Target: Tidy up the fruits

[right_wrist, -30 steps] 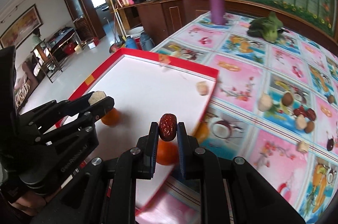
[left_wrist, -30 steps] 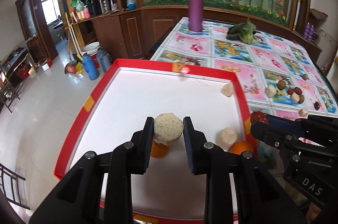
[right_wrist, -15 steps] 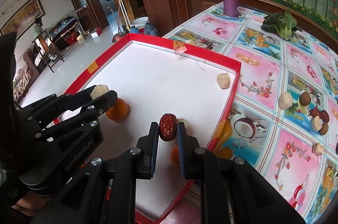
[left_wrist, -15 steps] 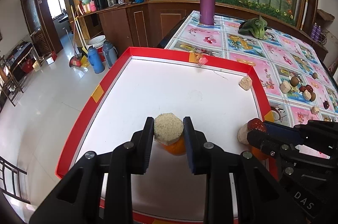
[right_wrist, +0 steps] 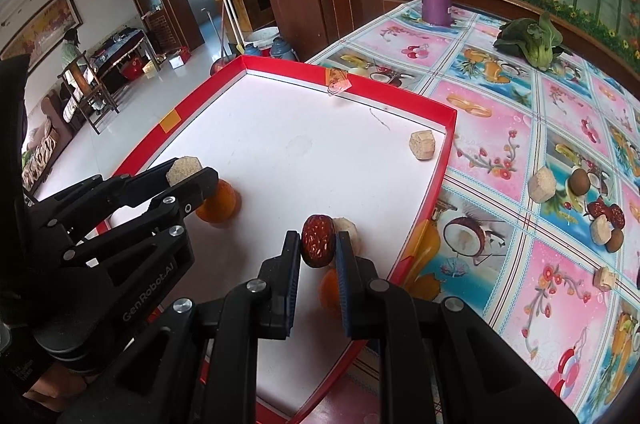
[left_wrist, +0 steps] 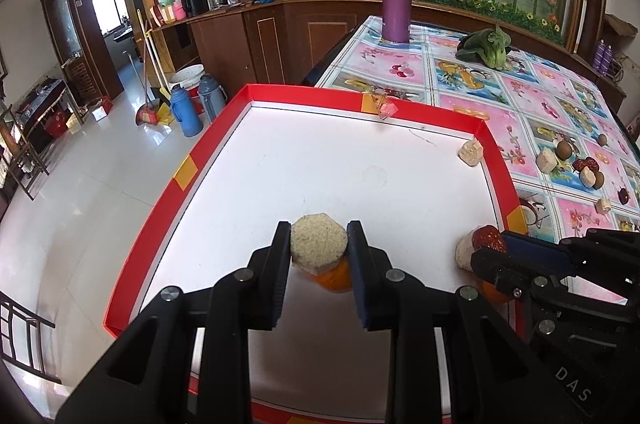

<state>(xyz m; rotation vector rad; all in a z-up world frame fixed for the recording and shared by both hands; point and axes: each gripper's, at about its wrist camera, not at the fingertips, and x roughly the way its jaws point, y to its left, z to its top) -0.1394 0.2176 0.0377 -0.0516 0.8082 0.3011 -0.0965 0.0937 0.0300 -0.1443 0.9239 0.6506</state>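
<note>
Pinching beige puffed cake point(left_wrist: 318, 244), left tool point(left_wrist: 319, 252); right tool point(right_wrist: 319, 248) clamps red date point(right_wrist: 317, 240) over tray point(left_wrist: 360, 99).

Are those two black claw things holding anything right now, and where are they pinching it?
Yes. The left gripper pinches a beige hexagonal block by its opposite sides. The right gripper pinches a red date across its middle.
</note>
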